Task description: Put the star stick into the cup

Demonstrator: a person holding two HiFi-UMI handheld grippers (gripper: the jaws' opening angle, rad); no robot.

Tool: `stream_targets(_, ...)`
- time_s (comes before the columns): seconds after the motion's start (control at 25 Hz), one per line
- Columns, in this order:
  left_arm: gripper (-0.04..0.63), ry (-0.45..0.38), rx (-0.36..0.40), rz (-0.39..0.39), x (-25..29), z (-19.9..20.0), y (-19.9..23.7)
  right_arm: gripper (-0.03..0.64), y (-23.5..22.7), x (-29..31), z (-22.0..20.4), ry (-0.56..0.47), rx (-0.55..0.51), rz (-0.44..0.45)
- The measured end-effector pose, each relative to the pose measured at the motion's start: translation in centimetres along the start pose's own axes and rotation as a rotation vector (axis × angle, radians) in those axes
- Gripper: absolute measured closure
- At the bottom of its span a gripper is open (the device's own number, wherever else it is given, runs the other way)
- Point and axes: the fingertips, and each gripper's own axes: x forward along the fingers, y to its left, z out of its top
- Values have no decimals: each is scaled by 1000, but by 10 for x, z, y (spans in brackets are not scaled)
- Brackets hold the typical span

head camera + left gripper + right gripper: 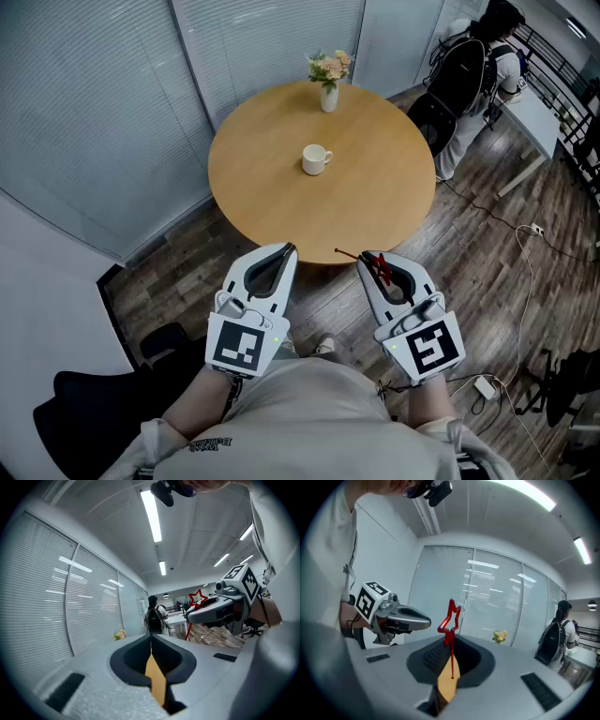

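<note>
Holding the star stick (382, 269) pinched in your right gripper (369, 259), stem poking left past the tips, you have the cup (316, 159) ahead-left at the table's (234, 202) centre. Your left gripper (287, 250) is closed and empty.

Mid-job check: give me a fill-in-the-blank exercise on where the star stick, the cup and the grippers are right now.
1. Of the left gripper and the right gripper, the red star-topped stick is clamped in the ____ one.
2. The white handled cup stands near the ____ of the round wooden table.
3. At the table's far edge, a small white vase holds ____.

Missing words: right; centre; flowers
</note>
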Motion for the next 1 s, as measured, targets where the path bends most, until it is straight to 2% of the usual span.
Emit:
stream_targets(0.12,572,5,45,-9,-2,-4,-4,580,-14,-14,-27,46,-7,-21)
stream_targets(0.56,573,18,34,-2,2,-6,-11,580,-25,-22,-16,-12,3,-39)
stream_targets(1.0,572,45,45,33,12,-10,-26,581,-41,-34,-26,-39,18,-1)
